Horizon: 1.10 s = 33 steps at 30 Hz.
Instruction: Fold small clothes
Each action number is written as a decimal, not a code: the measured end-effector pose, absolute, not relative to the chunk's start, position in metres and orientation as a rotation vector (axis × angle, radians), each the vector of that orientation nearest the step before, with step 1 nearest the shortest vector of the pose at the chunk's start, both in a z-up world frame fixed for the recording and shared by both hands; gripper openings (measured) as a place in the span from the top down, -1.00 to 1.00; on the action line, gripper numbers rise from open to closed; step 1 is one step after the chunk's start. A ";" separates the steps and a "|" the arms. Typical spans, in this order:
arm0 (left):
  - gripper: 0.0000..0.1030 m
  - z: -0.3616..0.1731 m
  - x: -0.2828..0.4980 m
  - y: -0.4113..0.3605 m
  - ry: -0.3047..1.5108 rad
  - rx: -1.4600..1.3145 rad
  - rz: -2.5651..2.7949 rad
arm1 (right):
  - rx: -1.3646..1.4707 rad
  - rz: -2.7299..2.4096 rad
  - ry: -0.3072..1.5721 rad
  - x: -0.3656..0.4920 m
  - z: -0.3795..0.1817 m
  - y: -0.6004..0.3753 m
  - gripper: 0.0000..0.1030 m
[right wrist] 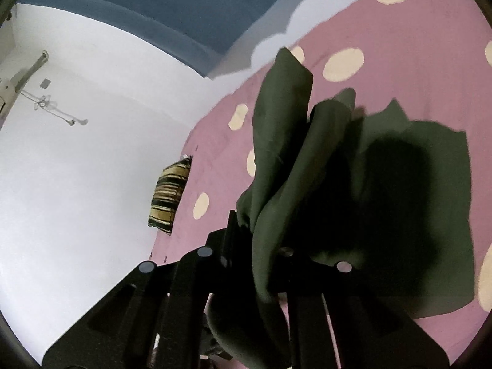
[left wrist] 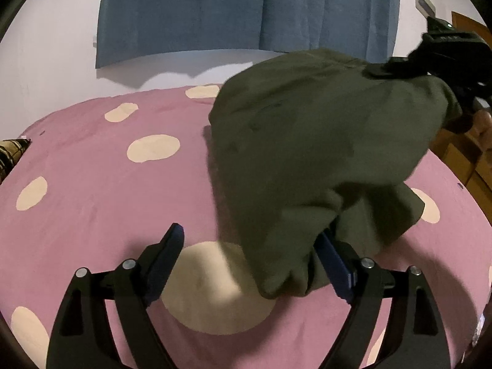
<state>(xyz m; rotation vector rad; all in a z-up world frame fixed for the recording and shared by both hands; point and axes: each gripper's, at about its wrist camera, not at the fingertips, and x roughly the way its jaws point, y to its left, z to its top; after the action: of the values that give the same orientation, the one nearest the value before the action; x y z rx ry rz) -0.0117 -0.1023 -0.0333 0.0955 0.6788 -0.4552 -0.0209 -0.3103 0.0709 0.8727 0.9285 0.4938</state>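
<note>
Pink bedspread [left wrist: 92, 203]; green garment [left wrist: 307, 153] hides right hand-held gripper [right wrist: 261, 224] pinch; left hand-held gripper [left wrist: 250, 246] spread.

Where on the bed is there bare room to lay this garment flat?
The pink dotted bedsheet lies bare from the olive garment over to the striped cushion, and toward the blue curtain. It is crowded on the other side, where the garment hangs from the right tongs over the open left tongs.

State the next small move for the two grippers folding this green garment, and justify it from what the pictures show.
Probably close the left gripper on the hanging fabric. Its jaws stand wide open around the lower edge of the dark green garment, while the right gripper already holds the other end raised above the spotted pink bed cover.
</note>
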 end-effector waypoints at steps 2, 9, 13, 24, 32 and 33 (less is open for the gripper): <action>-0.65 -0.033 -0.013 -0.105 0.657 0.117 -0.459 | 0.877 0.482 0.920 -0.018 0.069 -0.315 0.82; -0.66 -0.046 -0.013 -0.118 0.676 0.170 -0.495 | 0.965 0.415 0.931 -0.039 0.009 -0.360 0.84; -0.66 -0.052 -0.011 -0.128 0.684 0.203 -0.515 | 1.018 0.392 0.939 -0.048 -0.026 -0.377 0.85; -0.66 -0.069 -0.002 -0.137 0.755 0.236 -0.520 | 1.153 0.400 0.943 -0.052 -0.090 -0.398 0.83; -0.66 -0.070 -0.003 -0.133 0.762 0.230 -0.503 | 1.121 0.416 0.932 -0.086 -0.051 -0.396 -0.26; -0.66 -0.070 -0.004 -0.134 0.761 0.232 -0.501 | 1.099 0.413 0.942 -0.092 -0.048 -0.393 -0.26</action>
<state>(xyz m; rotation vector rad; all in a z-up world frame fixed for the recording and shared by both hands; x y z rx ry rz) -0.0041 -0.1335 -0.0702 0.2322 0.7606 -0.5014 -0.0918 -0.3934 -0.0476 1.0994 0.9417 0.4129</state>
